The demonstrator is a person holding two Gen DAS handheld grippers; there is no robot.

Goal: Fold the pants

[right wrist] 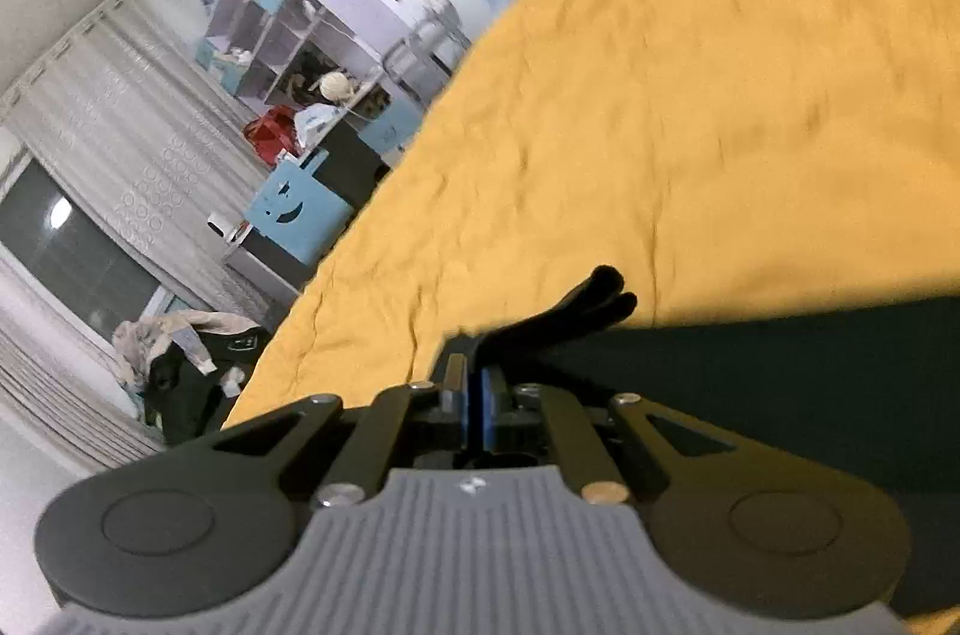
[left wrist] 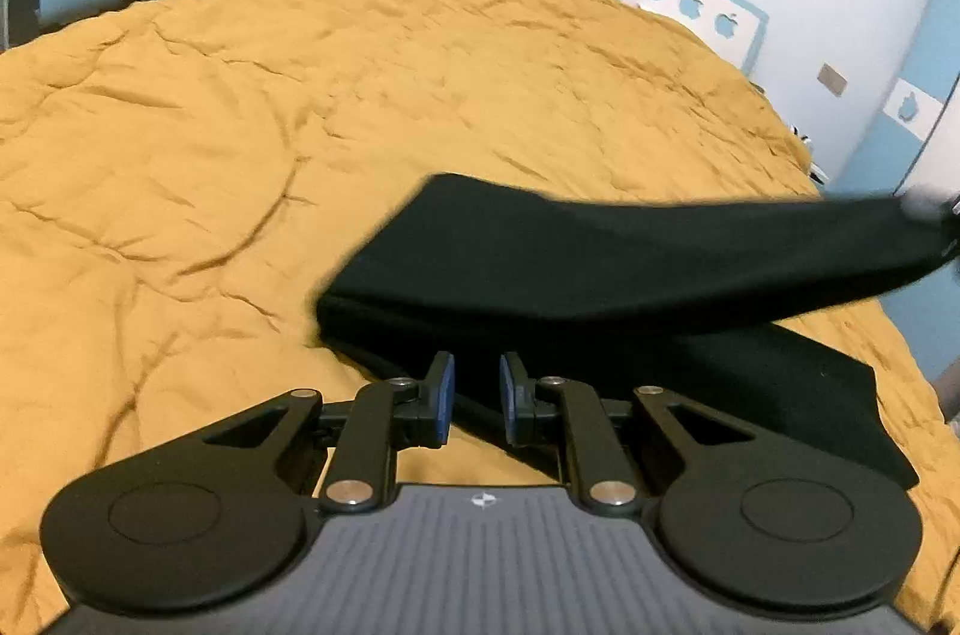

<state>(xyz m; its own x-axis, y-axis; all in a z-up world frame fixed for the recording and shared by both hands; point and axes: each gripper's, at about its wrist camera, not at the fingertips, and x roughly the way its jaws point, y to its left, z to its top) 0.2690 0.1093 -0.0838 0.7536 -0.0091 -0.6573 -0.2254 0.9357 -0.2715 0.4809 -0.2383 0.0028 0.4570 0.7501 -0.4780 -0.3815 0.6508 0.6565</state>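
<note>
Already the black pants point(left wrist: 600, 269) lie partly doubled on the mustard bed cover point(left wrist: 240, 125), one layer lifted over another that rests flat. The right hand-held gripper point(right wrist: 477, 395) has its pads pressed together on a bunched end of the fabric, raised off the bed, while the left hand-held gripper point(left wrist: 475, 398) stands parted, holding nothing, just beside the lower layer. I judge the fold midway: the raised part remains to be laid down and smoothed.

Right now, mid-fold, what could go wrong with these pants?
The right gripper pinches only a bunched edge of the black pants, so the cloth might slip out. The left gripper is open, pinning nothing, so the lower layer may drag across the yellow bedspread and the fold land crooked.
</note>
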